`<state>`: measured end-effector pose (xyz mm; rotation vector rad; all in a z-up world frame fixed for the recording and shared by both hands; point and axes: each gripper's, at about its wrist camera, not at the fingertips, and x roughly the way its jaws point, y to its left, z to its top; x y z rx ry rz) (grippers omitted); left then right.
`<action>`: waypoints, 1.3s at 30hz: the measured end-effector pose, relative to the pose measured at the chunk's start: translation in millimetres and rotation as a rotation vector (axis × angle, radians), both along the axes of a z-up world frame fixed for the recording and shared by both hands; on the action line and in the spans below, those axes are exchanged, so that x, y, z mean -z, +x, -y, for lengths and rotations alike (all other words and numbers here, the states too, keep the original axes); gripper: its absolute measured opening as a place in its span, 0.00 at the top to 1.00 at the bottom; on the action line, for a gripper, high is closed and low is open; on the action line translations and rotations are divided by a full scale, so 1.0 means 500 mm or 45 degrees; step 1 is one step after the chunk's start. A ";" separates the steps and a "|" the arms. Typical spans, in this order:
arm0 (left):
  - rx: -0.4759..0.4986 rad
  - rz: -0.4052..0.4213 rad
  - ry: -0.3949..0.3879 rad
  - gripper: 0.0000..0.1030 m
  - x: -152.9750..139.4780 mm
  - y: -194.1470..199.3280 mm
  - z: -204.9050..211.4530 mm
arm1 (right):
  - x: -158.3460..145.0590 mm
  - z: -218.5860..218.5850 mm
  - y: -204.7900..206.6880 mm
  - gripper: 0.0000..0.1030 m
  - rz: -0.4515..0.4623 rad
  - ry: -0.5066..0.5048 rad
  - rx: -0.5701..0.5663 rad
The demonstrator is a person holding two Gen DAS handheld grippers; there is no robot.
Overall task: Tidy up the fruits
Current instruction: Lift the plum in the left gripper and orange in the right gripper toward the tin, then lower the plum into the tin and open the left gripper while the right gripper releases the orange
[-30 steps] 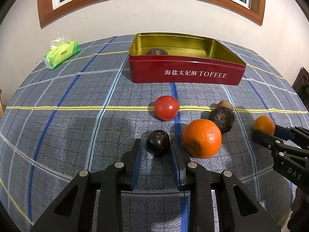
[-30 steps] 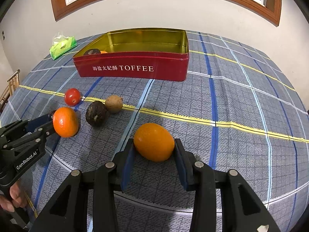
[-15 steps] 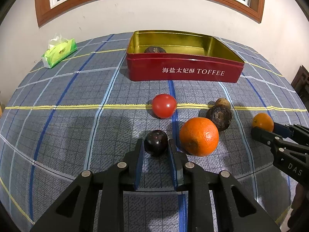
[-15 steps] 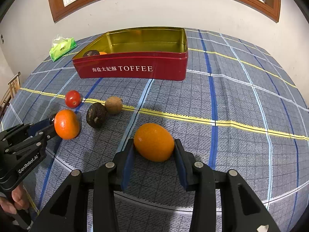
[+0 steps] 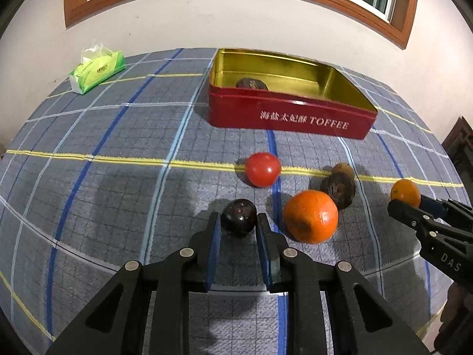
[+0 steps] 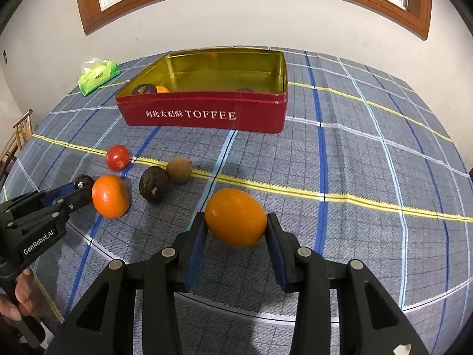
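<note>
A: left gripper clamped on the plum, near the big orange.

B: yep, right gripper pinching the yellow orange. Tin sits far back.

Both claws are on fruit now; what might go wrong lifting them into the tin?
The left claw pinches the round dark fruit only at its fingertips, so it may squirt out. The big orange sits right beside it and could get nudged. The right claw must clear the toffee tin wall.
</note>
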<state>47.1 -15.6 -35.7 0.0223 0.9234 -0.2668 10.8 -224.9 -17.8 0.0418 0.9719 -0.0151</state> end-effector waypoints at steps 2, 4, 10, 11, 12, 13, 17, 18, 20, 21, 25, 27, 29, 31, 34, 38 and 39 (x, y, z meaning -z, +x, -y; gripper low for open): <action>-0.003 0.006 -0.003 0.76 -0.007 0.006 -0.003 | -0.005 0.001 0.003 0.64 0.003 -0.002 -0.002; -0.005 0.012 -0.004 0.76 -0.013 0.011 -0.004 | -0.008 0.002 0.008 0.64 0.006 -0.006 -0.002; 0.005 0.052 0.013 0.76 -0.039 0.036 -0.003 | -0.025 0.005 0.026 0.64 0.019 -0.025 -0.016; 0.011 0.061 0.013 0.76 -0.046 0.042 -0.002 | -0.029 0.006 0.030 0.64 0.023 -0.023 -0.018; 0.015 0.067 0.013 0.76 -0.051 0.046 -0.001 | -0.033 0.008 0.034 0.64 0.026 -0.016 -0.019; 0.019 0.074 0.013 0.76 -0.057 0.052 0.001 | -0.037 0.010 0.039 0.64 0.028 -0.005 -0.021; 0.040 0.080 -0.002 0.76 -0.075 0.082 0.013 | -0.057 0.015 0.066 0.64 0.050 0.001 -0.027; 0.047 0.088 0.005 0.76 -0.081 0.091 0.020 | -0.063 0.015 0.073 0.64 0.058 -0.002 -0.030; 0.053 0.100 0.010 0.76 -0.089 0.103 0.029 | -0.077 0.015 0.091 0.64 0.077 -0.005 -0.038; 0.053 0.104 0.008 0.76 -0.093 0.112 0.033 | -0.084 0.014 0.101 0.64 0.088 -0.014 -0.045; 0.047 0.082 -0.026 0.76 -0.099 0.148 0.042 | -0.103 0.012 0.135 0.64 0.110 -0.030 -0.061; 0.046 0.075 -0.022 0.76 -0.100 0.166 0.048 | -0.108 0.014 0.152 0.64 0.113 -0.031 -0.064; 0.049 0.077 -0.011 0.76 -0.102 0.182 0.053 | -0.110 0.017 0.169 0.64 0.116 -0.037 -0.068; 0.055 0.073 0.005 0.76 -0.101 0.198 0.060 | -0.108 0.019 0.184 0.64 0.115 -0.039 -0.069; 0.056 0.051 0.002 0.76 -0.096 0.225 0.069 | -0.103 0.022 0.205 0.64 0.110 -0.040 -0.071; 0.062 0.037 0.009 0.76 -0.088 0.250 0.085 | -0.092 0.025 0.231 0.64 0.101 -0.040 -0.077; 0.066 0.034 0.013 0.76 -0.085 0.257 0.090 | -0.090 0.025 0.236 0.64 0.099 -0.041 -0.080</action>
